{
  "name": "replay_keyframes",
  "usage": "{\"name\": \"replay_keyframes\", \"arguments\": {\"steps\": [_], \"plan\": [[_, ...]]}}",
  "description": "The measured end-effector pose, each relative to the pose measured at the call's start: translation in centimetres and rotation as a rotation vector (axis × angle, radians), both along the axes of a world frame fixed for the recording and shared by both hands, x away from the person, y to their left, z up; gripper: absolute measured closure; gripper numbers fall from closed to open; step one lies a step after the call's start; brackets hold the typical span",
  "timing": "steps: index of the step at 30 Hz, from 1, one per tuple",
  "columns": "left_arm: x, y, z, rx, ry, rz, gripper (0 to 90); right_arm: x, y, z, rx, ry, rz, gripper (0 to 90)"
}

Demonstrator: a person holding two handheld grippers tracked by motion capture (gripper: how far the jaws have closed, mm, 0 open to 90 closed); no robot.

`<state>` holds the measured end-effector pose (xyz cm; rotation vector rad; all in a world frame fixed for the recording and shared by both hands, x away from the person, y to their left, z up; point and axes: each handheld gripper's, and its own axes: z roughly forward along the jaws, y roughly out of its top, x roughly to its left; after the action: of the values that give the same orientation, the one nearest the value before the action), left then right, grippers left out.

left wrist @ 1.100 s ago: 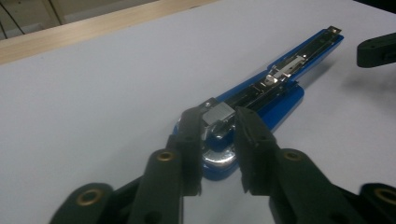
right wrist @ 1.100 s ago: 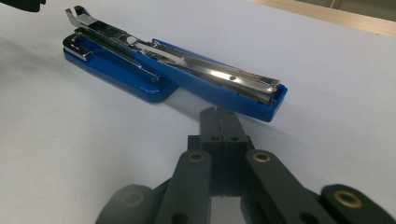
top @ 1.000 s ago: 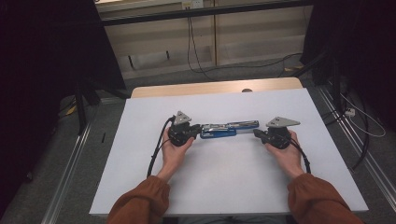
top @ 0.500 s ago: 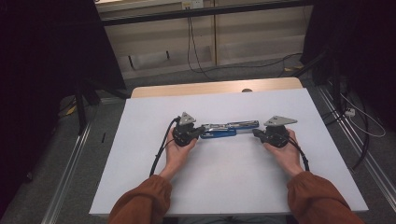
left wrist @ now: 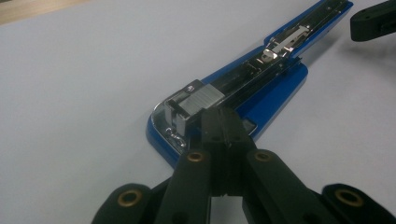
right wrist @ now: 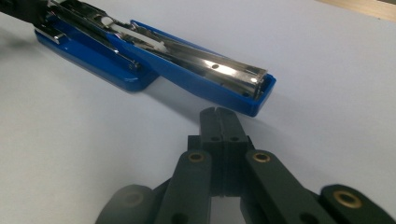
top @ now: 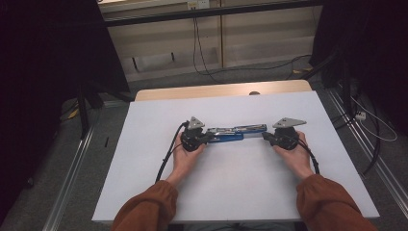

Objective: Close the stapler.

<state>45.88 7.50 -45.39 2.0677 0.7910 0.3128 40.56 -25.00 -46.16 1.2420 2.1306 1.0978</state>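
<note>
Left gripper (top: 204, 138) closed, tips on hinge end of blue stapler (top: 235, 134). Right gripper (top: 267, 137) closed, empty, just beside stapler's far tip. Stapler lies swung open between them, mid-tabletop (top: 144, 183).

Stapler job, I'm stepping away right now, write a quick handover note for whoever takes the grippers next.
Left gripper: jaws shut, tips at the base end of the blue stapler, gripping nothing visible.
Right gripper: jaws shut, just short of the stapler's far end, not touching.
Stapler: swung fully open, lying flat mid-way on the white table, between the two grippers.
Done: stapler is opened out.
Left: apparently whatever follows opening, likely reloading or closing it; no staples in sight.
</note>
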Motion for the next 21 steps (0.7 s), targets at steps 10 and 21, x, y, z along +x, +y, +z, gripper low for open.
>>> {"name": "replay_keyframes", "arguments": {"steps": [10, 21], "plan": [[-0.03, -0.25, -0.15, -0.024, 0.017, -0.005, 90.0, 0.11, 0.08, -0.09, -0.020, 0.012, -0.001, 90.0], [-0.05, -0.30, -0.03, 0.002, 0.002, -0.022, 90.0, 0.63, 0.69, -0.23, -0.062, 0.064, -0.009, 90.0]]}}
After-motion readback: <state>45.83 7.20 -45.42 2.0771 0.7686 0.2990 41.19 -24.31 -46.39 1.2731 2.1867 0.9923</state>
